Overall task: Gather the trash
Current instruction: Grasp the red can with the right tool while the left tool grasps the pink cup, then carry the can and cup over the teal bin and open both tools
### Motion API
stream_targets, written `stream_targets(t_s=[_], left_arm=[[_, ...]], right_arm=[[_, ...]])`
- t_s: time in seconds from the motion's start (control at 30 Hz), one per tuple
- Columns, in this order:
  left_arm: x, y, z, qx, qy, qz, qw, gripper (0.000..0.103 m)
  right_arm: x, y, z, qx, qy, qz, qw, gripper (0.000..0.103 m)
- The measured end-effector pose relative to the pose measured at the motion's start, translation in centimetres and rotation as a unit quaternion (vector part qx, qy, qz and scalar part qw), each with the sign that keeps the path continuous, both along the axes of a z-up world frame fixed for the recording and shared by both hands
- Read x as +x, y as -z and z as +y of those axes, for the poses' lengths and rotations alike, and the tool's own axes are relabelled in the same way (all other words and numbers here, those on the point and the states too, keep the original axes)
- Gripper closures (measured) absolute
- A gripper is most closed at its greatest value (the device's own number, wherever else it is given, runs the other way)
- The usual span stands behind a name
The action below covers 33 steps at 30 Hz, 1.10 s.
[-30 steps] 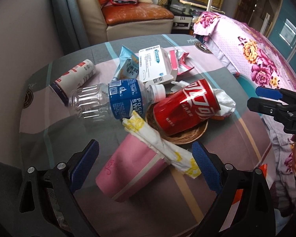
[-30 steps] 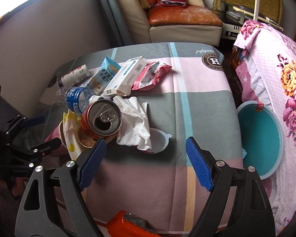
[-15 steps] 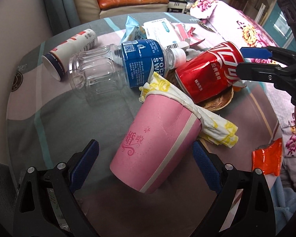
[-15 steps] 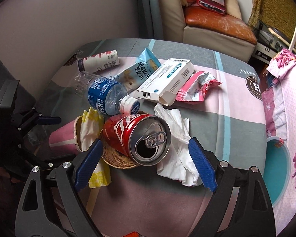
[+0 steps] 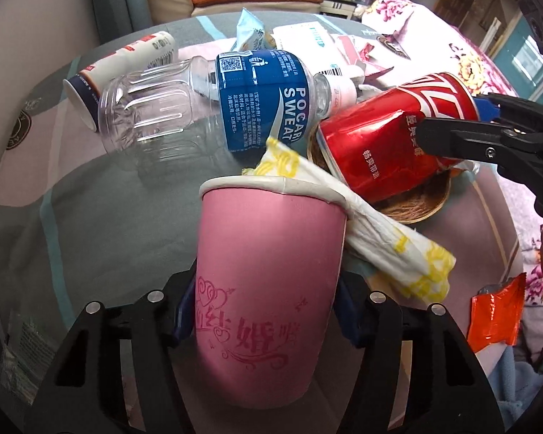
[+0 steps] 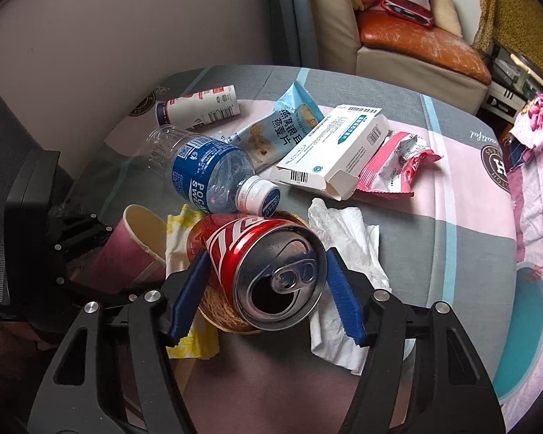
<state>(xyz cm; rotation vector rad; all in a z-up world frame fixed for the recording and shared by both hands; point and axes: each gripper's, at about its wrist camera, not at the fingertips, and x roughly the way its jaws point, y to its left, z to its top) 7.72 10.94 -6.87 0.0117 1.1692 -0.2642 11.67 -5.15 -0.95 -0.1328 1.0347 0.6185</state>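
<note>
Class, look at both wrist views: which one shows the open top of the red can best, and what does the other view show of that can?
The right wrist view: the red can faces the camera, showing its lid, tab and opening. The left wrist view shows only its dented side and printed label; the top is turned away.

The table (image 6: 463, 238) wears a cloth of grey, pink and teal bands under clear glass. Straight ahead of the right gripper (image 6: 268, 289) a woven coaster (image 6: 221, 311) lies on it, with a white tissue (image 6: 347, 238) to the gripper's right and a yellow-printed napkin (image 6: 179, 231) to its left. Farther ahead lie a clear bottle (image 6: 206, 170), a white box (image 6: 340, 144), a pink wrapper (image 6: 398, 166), a blue snack bag (image 6: 282, 130) and a small white bottle (image 6: 199, 108). An orange packet (image 5: 496, 314) lies right of the left gripper (image 5: 264, 311).
</note>
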Motion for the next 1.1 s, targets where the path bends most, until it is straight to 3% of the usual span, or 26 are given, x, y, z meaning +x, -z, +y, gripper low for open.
stream_targets(t_s=[0.3,0.53,1.1], left_arm=[[-1.6,-2.5,1.2,-0.014,-0.045,-0.015,0.9988,0.041],[-2.8,-5.9,1.1,-0.033,-0.061,-0.044,0.9966,0.041],[-2.6,-7.8,-9.9,-0.03,0.003,-0.048,0.9984,0.041]], right_arm=[[-1.8,-3.2,-1.5,0.029,0.024,-0.023,0.999,0.041],[-3.1,-5.5,-5.2,0.04,0.079,-0.047,0.995,0.041],[-6.8,-5.9,-18.9,0.06,0.227,-0.062,0.97,0.041]])
